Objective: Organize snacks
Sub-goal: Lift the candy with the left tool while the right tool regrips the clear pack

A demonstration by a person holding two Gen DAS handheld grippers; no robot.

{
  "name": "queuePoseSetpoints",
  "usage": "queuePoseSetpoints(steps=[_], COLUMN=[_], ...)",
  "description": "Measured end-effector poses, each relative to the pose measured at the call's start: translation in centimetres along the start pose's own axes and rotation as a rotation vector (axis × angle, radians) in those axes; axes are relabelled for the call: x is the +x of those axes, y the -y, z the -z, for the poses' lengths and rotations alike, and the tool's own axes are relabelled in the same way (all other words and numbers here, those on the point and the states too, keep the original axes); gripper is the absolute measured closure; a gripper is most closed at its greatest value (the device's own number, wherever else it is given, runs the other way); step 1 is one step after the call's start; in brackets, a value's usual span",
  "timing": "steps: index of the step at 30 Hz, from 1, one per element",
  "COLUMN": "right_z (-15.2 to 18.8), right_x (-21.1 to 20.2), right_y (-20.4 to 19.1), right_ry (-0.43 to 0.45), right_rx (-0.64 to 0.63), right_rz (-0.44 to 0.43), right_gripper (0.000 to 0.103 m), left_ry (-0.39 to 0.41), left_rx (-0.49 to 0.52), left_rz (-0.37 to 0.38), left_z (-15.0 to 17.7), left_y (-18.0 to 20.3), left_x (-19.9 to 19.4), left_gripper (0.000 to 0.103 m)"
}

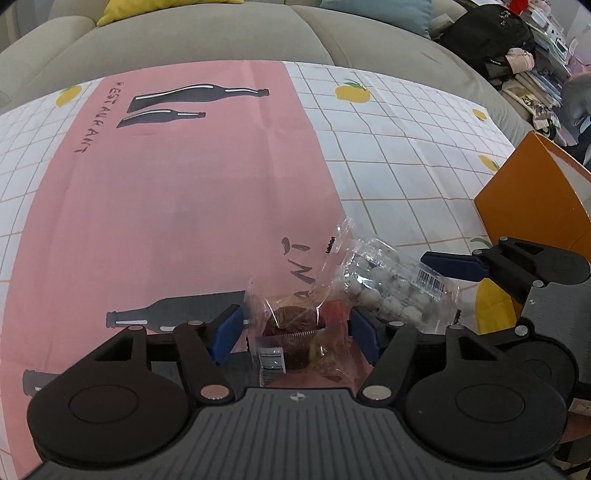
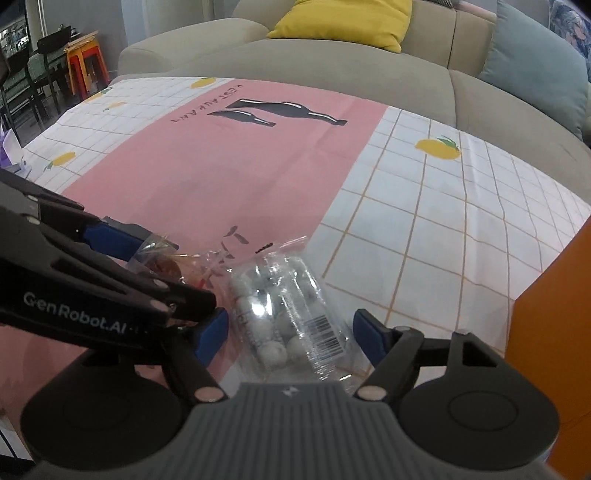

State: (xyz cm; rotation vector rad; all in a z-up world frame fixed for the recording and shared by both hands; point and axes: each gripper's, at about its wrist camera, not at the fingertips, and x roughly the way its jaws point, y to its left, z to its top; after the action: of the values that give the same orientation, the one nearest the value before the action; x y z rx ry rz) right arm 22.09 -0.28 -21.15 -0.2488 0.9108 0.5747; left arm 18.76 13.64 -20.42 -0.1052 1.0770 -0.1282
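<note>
Snacks sit on the counter (image 1: 177, 206), which carries a pink-and-grid tablecloth. Clear bag of white balls (image 2: 284, 314) lies flat, long axis running away from the right wrist camera, barcode end near the camera, crimped end pointing to the far side of the counter. Wrapped chocolate muffin (image 1: 293, 326) sits just left of it, upright in its paper cup, loose clear wrapper sticking up; the two wrappers look touching, cannot tell for sure.

Left wrist view shows the muffin clearly plus the ball bag (image 1: 391, 284) lying diagonally to its right; the right view shows only a sliver of the muffin wrapper behind the left tongs. An orange box (image 1: 535, 199) stands at the right edge of both views. The right view alone shows the sofa's yellow cushion (image 2: 343, 22) well and chairs at far left.

Left tongs (image 1: 295, 332) wide, blue pads either side of the muffin wrapper, not pressing on it. Right tongs (image 2: 290, 332) wide, straddling the ball bag, pads clear of it. Neither grips anything.
</note>
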Motion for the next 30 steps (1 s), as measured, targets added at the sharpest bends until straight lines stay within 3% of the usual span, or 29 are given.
queuePoseSetpoints(steps=[13,30], right_z=[-0.3,-0.4], right_x=[-0.3,-1.7], right_y=[-0.5,1.9], right_ry=[-0.029,-0.154], right_rx=[0.003,0.235], right_rz=[0.013,0.074], right_gripper=[0.041,0.045], left_ry=[0.009,-0.007], left_rx=[-0.008,-0.077], left_rz=[-0.008,0.006], left_z=[0.1,0.2], left_y=[-0.2,-0.6], left_x=[-0.1,-1.1], left_gripper=[0.05,0.054])
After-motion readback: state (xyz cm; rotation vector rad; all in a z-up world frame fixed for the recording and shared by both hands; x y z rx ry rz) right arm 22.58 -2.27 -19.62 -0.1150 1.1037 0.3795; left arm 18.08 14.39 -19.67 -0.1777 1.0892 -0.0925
